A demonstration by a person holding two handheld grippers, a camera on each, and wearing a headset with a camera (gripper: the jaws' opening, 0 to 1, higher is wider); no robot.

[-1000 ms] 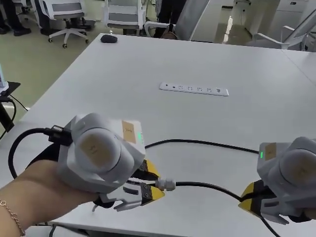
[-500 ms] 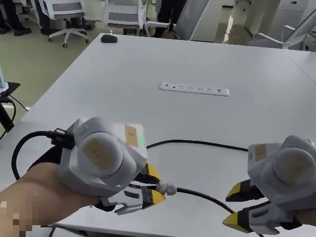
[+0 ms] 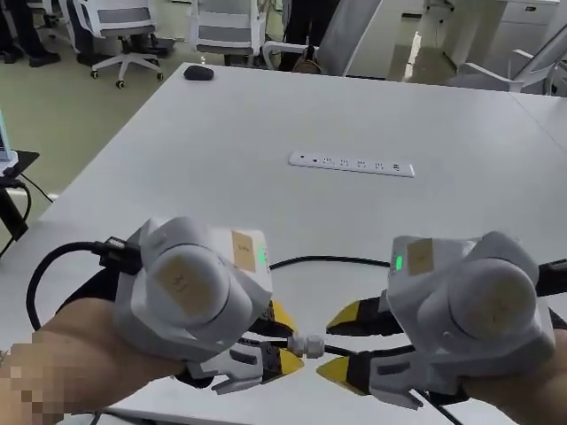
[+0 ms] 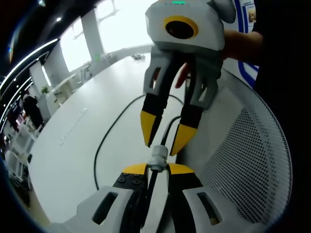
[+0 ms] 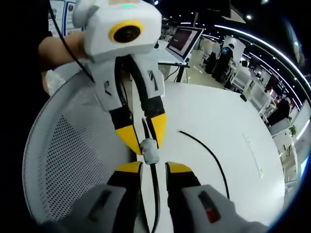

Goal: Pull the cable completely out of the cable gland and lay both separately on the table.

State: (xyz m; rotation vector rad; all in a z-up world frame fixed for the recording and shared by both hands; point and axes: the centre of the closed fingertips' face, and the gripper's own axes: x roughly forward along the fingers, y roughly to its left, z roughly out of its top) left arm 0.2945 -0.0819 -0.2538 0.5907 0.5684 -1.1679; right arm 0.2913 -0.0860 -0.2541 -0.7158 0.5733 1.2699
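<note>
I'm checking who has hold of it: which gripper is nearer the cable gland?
Left. The left gripper is shut right at the cable gland's rear end, touching it. The right gripper is open, its jaws straddling the cable just beyond the gland's front.

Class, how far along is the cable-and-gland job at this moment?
Done: nothing separated; the cable runs through the cable gland. In hand: left tongs grip the gland, right tongs open around the cable beside it. Left: pull it out, lay both on the table.

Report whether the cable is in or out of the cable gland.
In: the cable shows at both ends of the cable gland, clamped in the left gripper.
</note>
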